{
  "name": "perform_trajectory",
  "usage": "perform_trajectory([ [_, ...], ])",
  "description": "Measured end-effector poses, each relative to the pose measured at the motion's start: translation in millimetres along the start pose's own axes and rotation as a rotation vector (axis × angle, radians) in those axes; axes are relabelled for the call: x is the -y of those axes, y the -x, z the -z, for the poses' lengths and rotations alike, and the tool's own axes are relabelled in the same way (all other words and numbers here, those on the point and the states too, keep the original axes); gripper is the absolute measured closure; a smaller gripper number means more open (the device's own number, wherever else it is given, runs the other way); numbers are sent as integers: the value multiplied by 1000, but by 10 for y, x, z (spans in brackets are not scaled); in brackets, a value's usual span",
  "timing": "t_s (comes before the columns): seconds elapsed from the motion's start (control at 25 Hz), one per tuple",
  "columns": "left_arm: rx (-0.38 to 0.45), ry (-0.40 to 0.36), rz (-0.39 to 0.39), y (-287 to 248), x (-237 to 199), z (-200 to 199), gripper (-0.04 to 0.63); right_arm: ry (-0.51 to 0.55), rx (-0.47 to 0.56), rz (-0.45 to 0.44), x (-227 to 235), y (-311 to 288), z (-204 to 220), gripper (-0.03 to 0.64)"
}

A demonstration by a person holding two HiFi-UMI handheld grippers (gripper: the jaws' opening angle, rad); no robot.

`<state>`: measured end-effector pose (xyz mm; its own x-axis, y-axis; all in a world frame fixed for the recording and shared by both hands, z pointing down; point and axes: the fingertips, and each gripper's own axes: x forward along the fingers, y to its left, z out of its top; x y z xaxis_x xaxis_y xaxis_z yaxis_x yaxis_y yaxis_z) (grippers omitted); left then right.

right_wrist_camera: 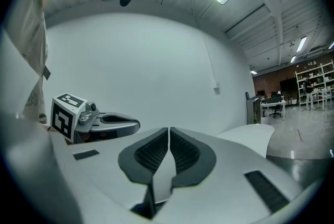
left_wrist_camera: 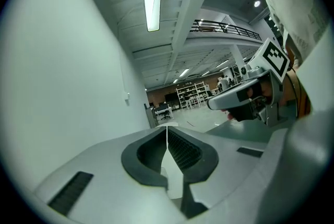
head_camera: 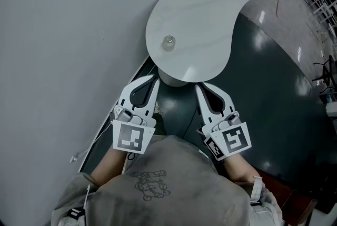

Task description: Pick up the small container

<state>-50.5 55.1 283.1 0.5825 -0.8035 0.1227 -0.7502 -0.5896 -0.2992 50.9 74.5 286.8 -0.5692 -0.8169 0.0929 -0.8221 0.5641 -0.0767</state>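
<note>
A small clear container (head_camera: 168, 42) stands on the left part of a white rounded table (head_camera: 210, 14) in the head view. My left gripper (head_camera: 157, 78) and right gripper (head_camera: 198, 86) hang side by side below the table's near edge, well short of the container. Both are shut with nothing between the jaws. In the left gripper view the left gripper (left_wrist_camera: 167, 129) has its dark pads meeting along one line. The right gripper view shows the right gripper (right_wrist_camera: 169, 130) closed the same way. The container shows in neither gripper view.
A pale wall (head_camera: 63, 35) runs close along the left. Dark floor (head_camera: 274, 104) spreads right of the table. The table's pedestal (head_camera: 174, 78) stands between the two grippers. A white cable (head_camera: 92, 143) lies by the wall. Distant shelves (left_wrist_camera: 190, 95) and chairs stand far off.
</note>
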Motion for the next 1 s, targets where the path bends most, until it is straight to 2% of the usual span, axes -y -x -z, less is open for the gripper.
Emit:
perform_trajectory([
  [0.2, 5, 7, 33, -403, -512, 84, 575, 1, -10, 30, 171, -566, -108, 584],
  [0.44, 19, -20, 57, -820, -1113, 159, 575, 10, -1, 60, 339, -1189, -243, 584],
  [0.76, 41, 0, 71, -1336, -1434, 154, 575, 13, 10, 82, 692, -1668, -380, 584],
  [1.0, 15, 32, 57, -1561, -1480, 296, 575, 11, 32, 91, 943, -1790, -373, 584],
])
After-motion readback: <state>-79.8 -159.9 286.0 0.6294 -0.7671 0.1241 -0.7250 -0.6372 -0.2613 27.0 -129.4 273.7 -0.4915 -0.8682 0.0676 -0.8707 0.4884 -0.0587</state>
